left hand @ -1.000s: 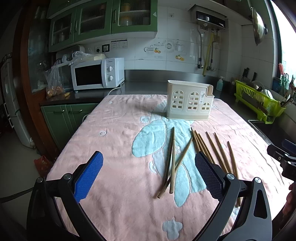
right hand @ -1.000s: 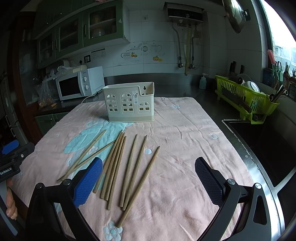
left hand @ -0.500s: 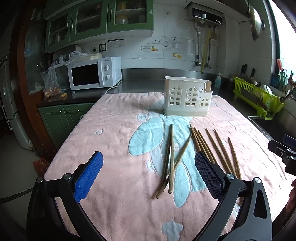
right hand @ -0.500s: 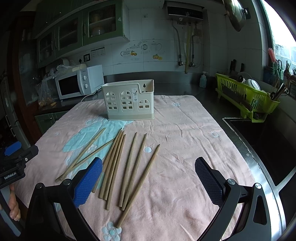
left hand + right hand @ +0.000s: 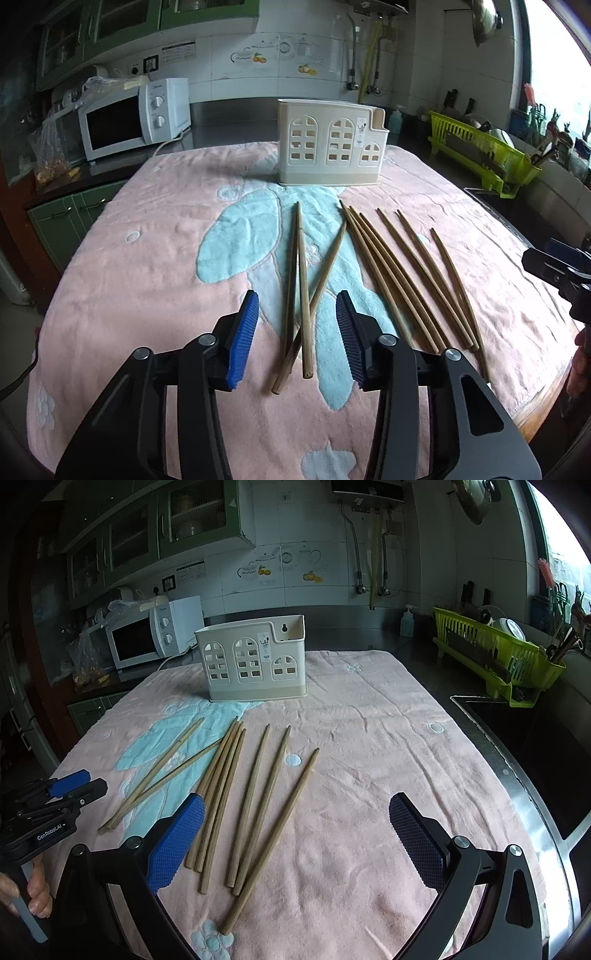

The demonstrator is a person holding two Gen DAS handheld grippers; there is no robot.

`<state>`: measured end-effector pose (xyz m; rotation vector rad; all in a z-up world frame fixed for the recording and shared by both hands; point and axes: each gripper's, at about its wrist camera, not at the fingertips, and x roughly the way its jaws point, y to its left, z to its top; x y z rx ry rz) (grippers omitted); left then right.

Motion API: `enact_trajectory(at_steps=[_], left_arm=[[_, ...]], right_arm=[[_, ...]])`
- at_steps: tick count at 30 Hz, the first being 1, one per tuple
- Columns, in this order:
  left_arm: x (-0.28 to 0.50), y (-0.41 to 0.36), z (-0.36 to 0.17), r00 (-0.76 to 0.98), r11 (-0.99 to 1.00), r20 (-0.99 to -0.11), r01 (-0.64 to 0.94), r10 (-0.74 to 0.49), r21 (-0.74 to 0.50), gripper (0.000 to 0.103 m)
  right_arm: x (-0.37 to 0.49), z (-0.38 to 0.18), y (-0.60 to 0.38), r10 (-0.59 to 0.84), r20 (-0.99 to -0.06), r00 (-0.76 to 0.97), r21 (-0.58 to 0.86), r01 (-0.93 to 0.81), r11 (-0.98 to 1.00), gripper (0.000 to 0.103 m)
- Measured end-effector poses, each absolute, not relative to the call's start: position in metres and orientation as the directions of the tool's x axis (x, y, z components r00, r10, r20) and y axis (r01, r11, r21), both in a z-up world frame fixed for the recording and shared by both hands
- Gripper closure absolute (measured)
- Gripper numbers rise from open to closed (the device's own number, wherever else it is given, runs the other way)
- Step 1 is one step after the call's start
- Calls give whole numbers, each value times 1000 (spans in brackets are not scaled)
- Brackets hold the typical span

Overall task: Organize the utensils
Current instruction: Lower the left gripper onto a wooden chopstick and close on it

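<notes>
Left gripper (image 5: 297, 332) closing around three crossed chopsticks (image 5: 301, 295), not yet pinching; risking an uneven, slipping grab. Right gripper (image 5: 295, 834) gaping, empty.

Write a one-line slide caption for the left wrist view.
Left gripper closing around crossed chopsticks on a pink towel, cream holder behind.

I brought the left gripper (image 5: 295, 332) down toward the three crossed chopsticks (image 5: 301, 291) at lower centre of its frame, its jaws closing around them from fully wide, pads not yet touching.
</notes>
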<state>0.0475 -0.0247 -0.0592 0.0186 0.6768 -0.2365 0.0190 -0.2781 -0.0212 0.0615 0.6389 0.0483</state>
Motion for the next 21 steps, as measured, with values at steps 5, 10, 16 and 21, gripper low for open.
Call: enact_trajectory(at_steps=[5, 10, 16, 21], left_arm=[[64, -34, -70, 712, 953, -650, 296, -264, -63, 72], [81, -39, -80, 683, 948, -682, 315, -262, -49, 81], [96, -38, -89, 654, 945, -706, 321, -273, -68, 86], [103, -38, -94, 635, 941, -717, 327, -288, -88, 91]], right_arm=[[24, -27, -277, 71, -606, 792, 71, -35, 997, 6], [28, -33, -275, 69, -617, 784, 61, -39, 997, 6], [37, -39, -277, 77, -629, 773, 78, -37, 996, 6], [44, -45, -277, 82, -646, 759, 83, -38, 996, 6]])
